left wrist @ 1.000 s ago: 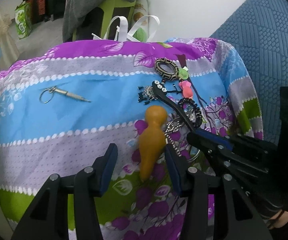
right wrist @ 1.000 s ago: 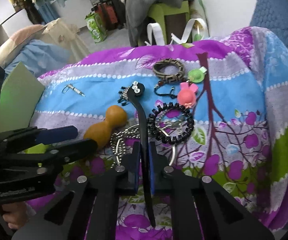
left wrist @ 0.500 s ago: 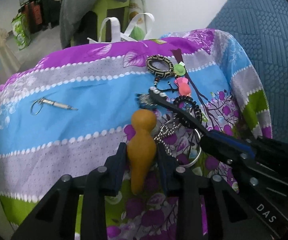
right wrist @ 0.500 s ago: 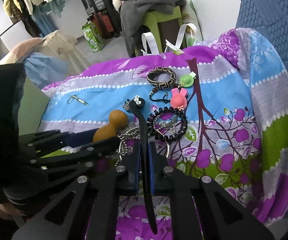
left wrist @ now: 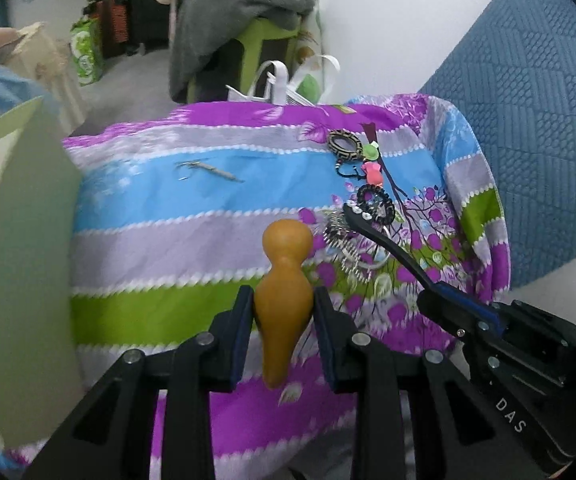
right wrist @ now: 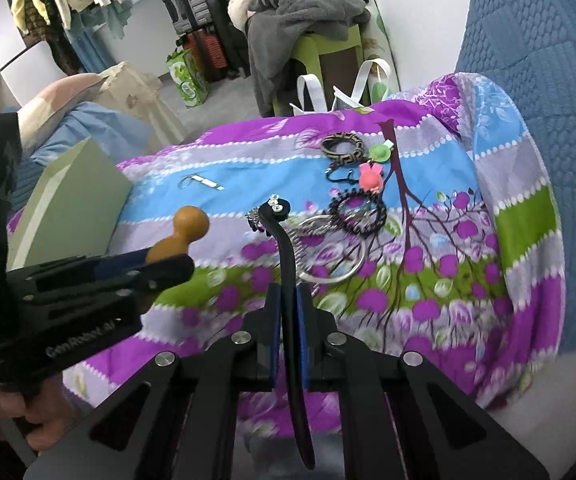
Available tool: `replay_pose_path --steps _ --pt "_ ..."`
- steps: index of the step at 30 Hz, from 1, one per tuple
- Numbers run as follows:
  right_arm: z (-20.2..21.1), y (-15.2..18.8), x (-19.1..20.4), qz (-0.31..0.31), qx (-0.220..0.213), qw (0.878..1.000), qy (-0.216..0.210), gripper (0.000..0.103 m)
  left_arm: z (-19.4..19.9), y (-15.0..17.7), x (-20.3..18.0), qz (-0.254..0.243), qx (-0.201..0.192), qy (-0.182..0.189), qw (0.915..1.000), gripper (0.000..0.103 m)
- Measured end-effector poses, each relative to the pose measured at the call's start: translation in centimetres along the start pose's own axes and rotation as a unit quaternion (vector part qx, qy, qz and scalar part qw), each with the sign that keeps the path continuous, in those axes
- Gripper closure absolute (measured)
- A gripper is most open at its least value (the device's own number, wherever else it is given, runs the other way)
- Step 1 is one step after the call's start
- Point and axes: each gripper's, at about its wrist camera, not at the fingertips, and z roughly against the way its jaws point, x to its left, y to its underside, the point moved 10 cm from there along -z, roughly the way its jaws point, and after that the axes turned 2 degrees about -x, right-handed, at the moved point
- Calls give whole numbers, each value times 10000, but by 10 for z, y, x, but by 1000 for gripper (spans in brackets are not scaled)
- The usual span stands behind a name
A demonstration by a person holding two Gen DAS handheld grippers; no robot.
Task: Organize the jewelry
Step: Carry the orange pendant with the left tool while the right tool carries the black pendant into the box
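gourd pendant point(left wrist: 283, 292) in left claw point(left wrist: 283, 312), bulb end pointing away

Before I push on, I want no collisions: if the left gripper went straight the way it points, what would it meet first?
Probably the striped floral cloth. The left gripper, shut on the orange gourd-shaped piece, points down at bare cloth left of the silver chain pile. Depth is hard to judge.

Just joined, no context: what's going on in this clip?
A person is sorting jewelry on a purple, blue and green floral cloth. The left gripper is clamped on an orange gourd-shaped wooden piece. The right gripper is shut on a curved black hair stick with rhinestones at its tip. A black spiral hair tie and patterned brown ring lie on the cloth.
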Motion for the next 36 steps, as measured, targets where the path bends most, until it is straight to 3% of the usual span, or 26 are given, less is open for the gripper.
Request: replay_pose_path --steps 5,10,24,31,36 --pt "24 15 28 -3 -94 10000 8 98 44 23 18 84 -119 -59 9999 74" --pt "46 18 54 47 -254 9997 12 98 86 25 35 130 -356 -203 9991 74" --pt "121 -52 142 532 -1097 9924 -147 98 231 -29 110 559 -1370 -580 9873 74" --pt "139 -79 195 712 -1284 9885 -352 98 278 -48 149 685 -1645 -764 9810 74" --pt "136 -91 227 827 -1268 9873 -490 98 290 -52 185 831 -1685 -901 9780 74"
